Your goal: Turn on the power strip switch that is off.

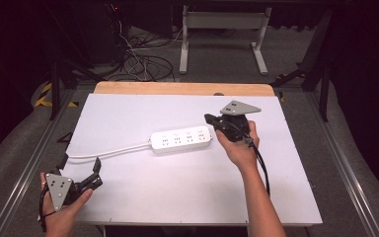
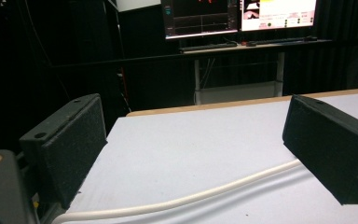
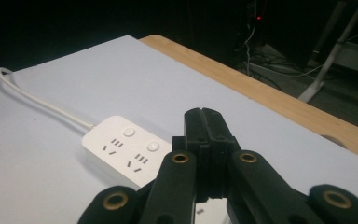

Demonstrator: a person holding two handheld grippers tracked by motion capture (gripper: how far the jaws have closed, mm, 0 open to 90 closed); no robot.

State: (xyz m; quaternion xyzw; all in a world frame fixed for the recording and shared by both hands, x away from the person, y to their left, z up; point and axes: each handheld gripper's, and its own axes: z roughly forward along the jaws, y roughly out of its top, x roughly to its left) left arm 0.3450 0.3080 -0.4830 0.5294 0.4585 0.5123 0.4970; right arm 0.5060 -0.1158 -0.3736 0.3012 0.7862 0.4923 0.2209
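Here the white power strip (image 1: 181, 138) lies flat near the middle of the white desk (image 1: 177, 192), long side running across it, sockets and round buttons facing up, with its white cord (image 1: 111, 150) trailing off its left end toward the desk's near-left corner. It is probably a light, rigid plastic block with a smooth, somewhat slippery shell, so a hold across its narrow width near one end would likely be steadier than a pinch on the rounded corners. The cord looks soft and pliant and would drag and tug the strip if lifted alone. The right gripper (image 1: 212, 120) sits just beside the strip's right end, its jaws pressed together with nothing between them; in the right gripper view they point over that end of the strip (image 3: 126, 151). The left gripper (image 1: 81, 170) hovers at the near-left of the desk with its jaws spread wide and empty, and in the left gripper view the cord (image 2: 191, 198) runs across the desk between and below them, untouched. No brand or label can be read on the strip, and the writing on the monitors (image 2: 240, 16) beyond the desk is too small to make out.
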